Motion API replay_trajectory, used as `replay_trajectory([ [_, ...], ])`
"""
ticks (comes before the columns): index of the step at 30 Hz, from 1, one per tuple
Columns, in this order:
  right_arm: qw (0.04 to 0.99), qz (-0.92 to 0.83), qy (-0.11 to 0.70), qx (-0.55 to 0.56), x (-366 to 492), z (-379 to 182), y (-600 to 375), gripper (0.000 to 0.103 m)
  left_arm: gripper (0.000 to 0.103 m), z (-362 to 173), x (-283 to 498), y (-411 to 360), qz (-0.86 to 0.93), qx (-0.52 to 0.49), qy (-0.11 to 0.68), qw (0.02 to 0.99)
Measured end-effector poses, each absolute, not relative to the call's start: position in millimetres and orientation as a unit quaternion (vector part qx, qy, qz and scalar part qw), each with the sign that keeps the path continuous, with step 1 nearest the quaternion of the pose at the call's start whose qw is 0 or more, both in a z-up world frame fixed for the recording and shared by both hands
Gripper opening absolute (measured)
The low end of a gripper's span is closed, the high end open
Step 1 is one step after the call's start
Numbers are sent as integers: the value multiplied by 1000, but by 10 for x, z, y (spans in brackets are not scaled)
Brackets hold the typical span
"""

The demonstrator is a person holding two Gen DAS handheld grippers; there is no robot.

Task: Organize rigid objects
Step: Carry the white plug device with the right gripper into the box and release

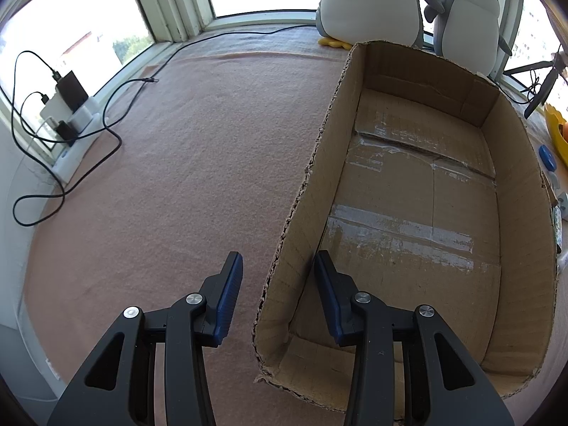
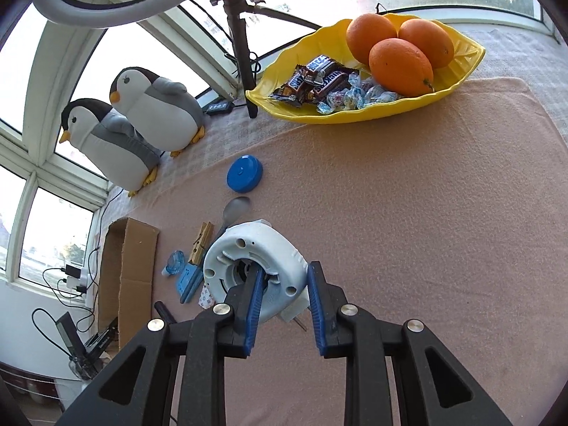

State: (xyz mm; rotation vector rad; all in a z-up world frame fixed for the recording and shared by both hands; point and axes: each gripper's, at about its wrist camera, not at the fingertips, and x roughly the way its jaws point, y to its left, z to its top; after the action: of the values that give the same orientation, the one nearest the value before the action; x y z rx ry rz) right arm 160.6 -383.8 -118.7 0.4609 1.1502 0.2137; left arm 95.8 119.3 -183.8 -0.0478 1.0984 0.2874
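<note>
Left gripper: I had my left gripper spread wide and holding nothing, hovering over the near left wall of the cardboard box, one finger outside it and one above its inside.
Right gripper: my right gripper stood partly open around the white round plastic device; the left finger sat in the device's central opening and the right finger just outside its rim. I could not tell whether the pads actually pressed on it.
White device: it lay on the pink blanket, underside toward the camera.
Box: empty inside, tape strips across its floor, standing on the blanket.
Nearby clutter: a blue lid, a grey spoon, a wooden clothespin and a blue plastic piece lay left of and beyond the device.
Background: a yellow leaf-shaped dish held three oranges and wrapped candy; two plush penguins sat by the window.
</note>
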Motion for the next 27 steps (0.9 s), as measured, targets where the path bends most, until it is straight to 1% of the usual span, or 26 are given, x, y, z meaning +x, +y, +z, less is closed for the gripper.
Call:
replay_trajectory([
  [7, 824, 186, 512, 156, 1623, -681, -2886, 22, 40, -1843, 945, 1216, 133, -32, 516, 845],
  [13, 820, 257, 502, 96, 1607, -480, -1918, 22, 40, -1844, 934, 1227, 130, -34, 511, 849],
  [17, 811, 289, 506, 52, 1611, -509, -1317, 22, 40, -1842, 922, 1214, 129, -32, 507, 852],
  [21, 796, 303, 522, 30, 1649, -659, -861, 22, 40, -1850, 897, 1247, 128, -49, 501, 854],
  [27, 788, 301, 537, 2, 1750, -886, -429, 22, 40, -1858, 904, 1261, 126, -58, 498, 856],
])
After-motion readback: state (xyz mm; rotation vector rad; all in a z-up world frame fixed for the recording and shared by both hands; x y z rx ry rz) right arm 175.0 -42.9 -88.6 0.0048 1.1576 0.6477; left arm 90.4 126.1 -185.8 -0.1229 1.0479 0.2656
